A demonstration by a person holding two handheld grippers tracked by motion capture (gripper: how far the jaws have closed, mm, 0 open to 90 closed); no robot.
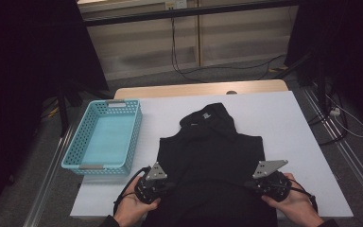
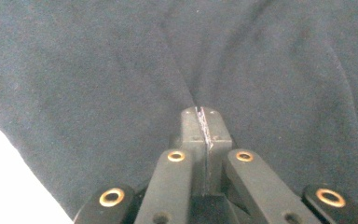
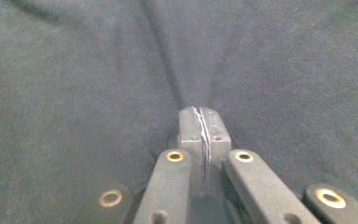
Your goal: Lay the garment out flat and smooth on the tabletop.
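Both my grippers, left and right, are pinched tight on the black top's near edges, basket far left.

A turquoise perforated basket sits at the table's left edge on its white cover, while black cables trail, apparently loose, across the far floor.

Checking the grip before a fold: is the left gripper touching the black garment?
Touching. The left gripper view shows the left gripper with jaws shut on a pinched ridge of the black garment.
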